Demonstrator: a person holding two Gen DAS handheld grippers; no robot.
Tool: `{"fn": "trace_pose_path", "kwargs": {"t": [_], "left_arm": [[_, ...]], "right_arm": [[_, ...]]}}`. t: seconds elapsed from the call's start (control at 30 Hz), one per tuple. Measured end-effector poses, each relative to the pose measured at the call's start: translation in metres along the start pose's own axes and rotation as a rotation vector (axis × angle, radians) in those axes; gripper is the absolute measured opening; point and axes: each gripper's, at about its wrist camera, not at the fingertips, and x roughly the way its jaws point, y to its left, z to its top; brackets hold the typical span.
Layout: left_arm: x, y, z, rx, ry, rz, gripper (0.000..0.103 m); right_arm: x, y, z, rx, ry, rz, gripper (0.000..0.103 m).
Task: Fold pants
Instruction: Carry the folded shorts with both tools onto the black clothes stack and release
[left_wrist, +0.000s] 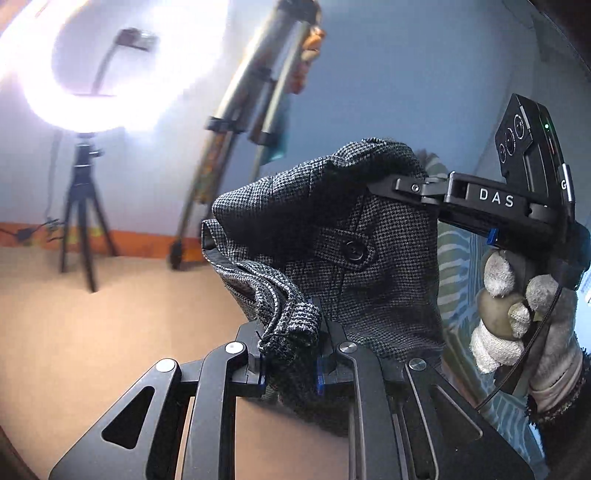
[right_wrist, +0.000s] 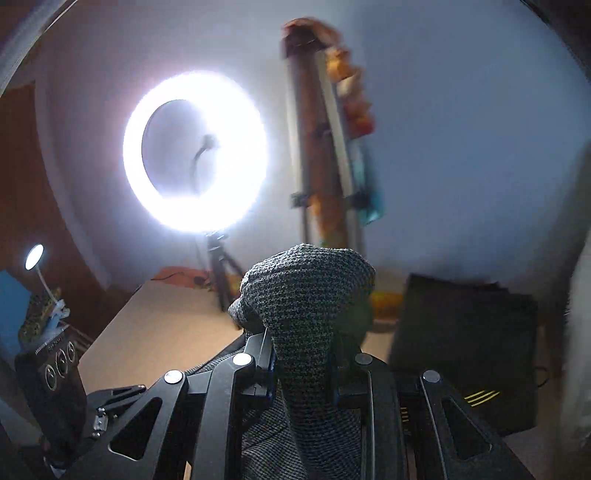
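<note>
Pants (left_wrist: 332, 236) bunched, clenched by left tool (left_wrist: 291, 354) and right tool (right_wrist: 303, 365); only left view shows their button (left_wrist: 355, 250).

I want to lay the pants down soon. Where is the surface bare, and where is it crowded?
The tan surface is bare between the tripod and the left gripper. In the right wrist view, a black bag crowds the right side. Both grippers hold the pants.
</note>
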Motion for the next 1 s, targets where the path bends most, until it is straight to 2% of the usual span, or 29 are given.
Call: {"fn": "trace_pose_path", "kwargs": {"t": [0.27, 0.43, 0.57, 0.73, 0.8, 0.87, 0.93, 0.97, 1.0], "left_arm": [[0.054, -0.037, 0.013, 0.004, -0.021, -0.029, 0.016], [0.085, -0.056, 0.017, 0.051, -0.039, -0.028, 0.016], [0.126, -0.063, 0.007, 0.043, 0.014, -0.041, 0.016], [0.162, -0.068, -0.011, 0.057, 0.103, -0.049, 0.016], [0.167, -0.073, -0.019, 0.090, 0.124, -0.032, 0.016], [0.168, -0.073, -0.022, 0.092, 0.135, -0.020, 0.019], [0.168, -0.068, -0.023, 0.066, 0.164, -0.010, 0.026], [0.168, -0.066, -0.022, 0.059, 0.176, -0.009, 0.029], [0.166, -0.066, -0.023, 0.062, 0.185, 0.005, 0.040]], "right_arm": [[0.003, -0.066, 0.035, -0.038, 0.010, -0.031, 0.019], [0.012, -0.105, 0.052, -0.092, -0.002, -0.052, 0.019], [0.033, -0.154, 0.048, -0.053, 0.005, -0.073, 0.019], [0.070, -0.208, 0.022, -0.050, 0.082, -0.117, 0.020], [0.080, -0.222, 0.013, -0.044, 0.107, -0.140, 0.023], [0.090, -0.236, 0.007, -0.038, 0.133, -0.200, 0.041], [0.092, -0.245, 0.003, -0.012, 0.136, -0.275, 0.055], [0.090, -0.247, 0.001, -0.004, 0.130, -0.305, 0.057], [0.088, -0.247, 0.000, -0.003, 0.127, -0.326, 0.058]]}}
